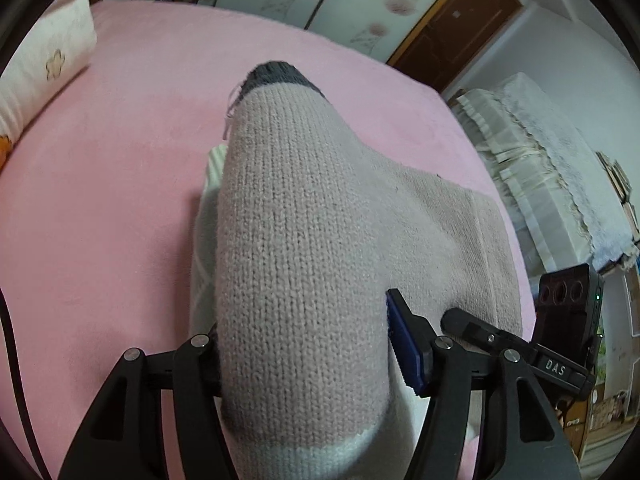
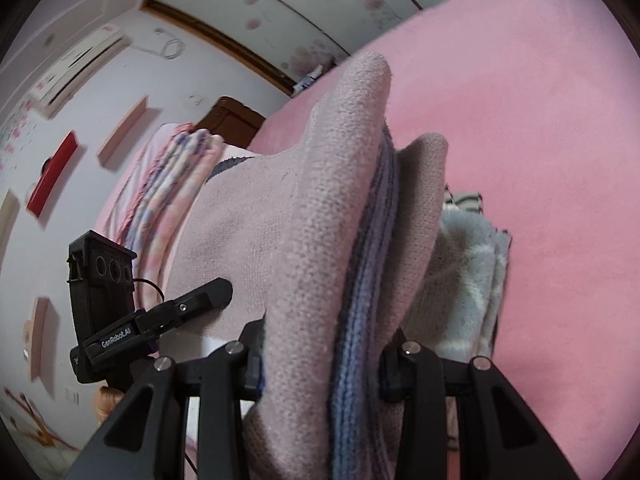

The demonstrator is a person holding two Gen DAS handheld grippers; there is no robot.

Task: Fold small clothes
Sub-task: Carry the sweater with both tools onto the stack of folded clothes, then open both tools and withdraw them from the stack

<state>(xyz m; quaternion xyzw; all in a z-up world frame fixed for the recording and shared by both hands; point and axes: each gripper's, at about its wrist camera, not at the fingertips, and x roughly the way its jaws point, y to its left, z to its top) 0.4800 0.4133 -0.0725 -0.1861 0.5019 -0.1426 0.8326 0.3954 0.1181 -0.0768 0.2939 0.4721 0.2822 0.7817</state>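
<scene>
Two grippers held one pale pink knit sweater (image 1: pixel 296 248) above the pink bedspread (image 1: pixel 120 200). The left gripper (image 1: pixel 304 352) was clamped on a thick fold, its long axis running straight away toward the bed's far edge, grey cuff (image 1: pixel 276 74) farthest. The right gripper (image 2: pixel 324 356) pinched a doubled ridge of it with a blue-striped layer (image 2: pixel 372 280) between. Both sets of fingertips were buried in knit. A pale blue fleecy cloth (image 2: pixel 468 280) lay beneath, mostly covered, and the sweater's near end was cut off.
</scene>
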